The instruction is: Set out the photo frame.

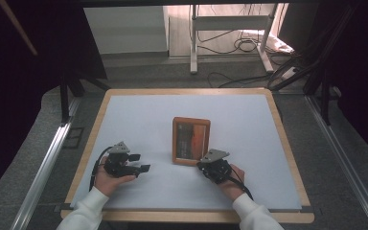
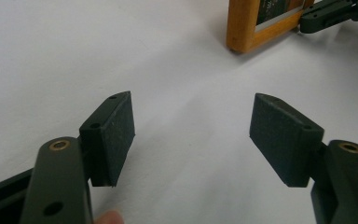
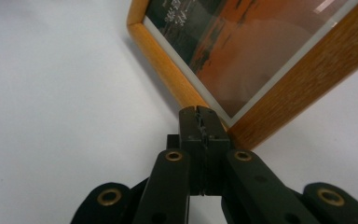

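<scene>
Lying flat near the middle of your desk (image 1: 124,115), the picture frame (image 1: 191,140) runs its long axis away from you, short edge nearest. Your right gripper (image 1: 205,162) has its fingers (image 3: 189,122) clenched together, tips at the frame's near corner. Your left gripper (image 1: 141,163) rests well aside, fingers (image 2: 114,135) spread wide, grasping nothing.

A lab—dark curtains (image 1: 14,86), floor cables (image 1: 235,45), a white-topped test table (image 1: 139,120).
</scene>
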The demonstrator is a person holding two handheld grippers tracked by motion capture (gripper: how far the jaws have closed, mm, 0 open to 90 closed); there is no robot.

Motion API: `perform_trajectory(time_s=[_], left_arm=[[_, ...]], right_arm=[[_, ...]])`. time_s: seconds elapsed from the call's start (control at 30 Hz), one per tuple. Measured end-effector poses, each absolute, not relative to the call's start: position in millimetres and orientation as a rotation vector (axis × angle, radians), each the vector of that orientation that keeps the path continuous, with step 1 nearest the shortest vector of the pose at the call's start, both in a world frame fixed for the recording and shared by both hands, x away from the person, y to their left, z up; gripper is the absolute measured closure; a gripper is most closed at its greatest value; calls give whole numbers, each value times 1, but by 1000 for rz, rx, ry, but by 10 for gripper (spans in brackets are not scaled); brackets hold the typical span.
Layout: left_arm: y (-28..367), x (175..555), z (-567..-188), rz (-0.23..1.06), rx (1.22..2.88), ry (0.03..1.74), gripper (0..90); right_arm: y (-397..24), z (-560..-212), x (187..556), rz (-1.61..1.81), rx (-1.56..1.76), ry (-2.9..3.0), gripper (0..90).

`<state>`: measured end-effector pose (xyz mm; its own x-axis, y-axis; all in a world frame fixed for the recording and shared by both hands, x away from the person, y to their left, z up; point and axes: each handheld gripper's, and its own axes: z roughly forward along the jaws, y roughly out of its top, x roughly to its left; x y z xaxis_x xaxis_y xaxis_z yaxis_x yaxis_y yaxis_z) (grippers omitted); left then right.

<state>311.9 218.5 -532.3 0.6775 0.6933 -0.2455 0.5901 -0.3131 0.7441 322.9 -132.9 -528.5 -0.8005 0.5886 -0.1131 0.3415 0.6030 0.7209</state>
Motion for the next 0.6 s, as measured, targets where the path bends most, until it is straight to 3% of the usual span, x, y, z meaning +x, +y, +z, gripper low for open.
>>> perform_trajectory(time_s=[0.6], left_arm=[[218,312,-533,148,2018,993,308]], right_arm=[[-138,-526,324,1052,774,2469,900]])
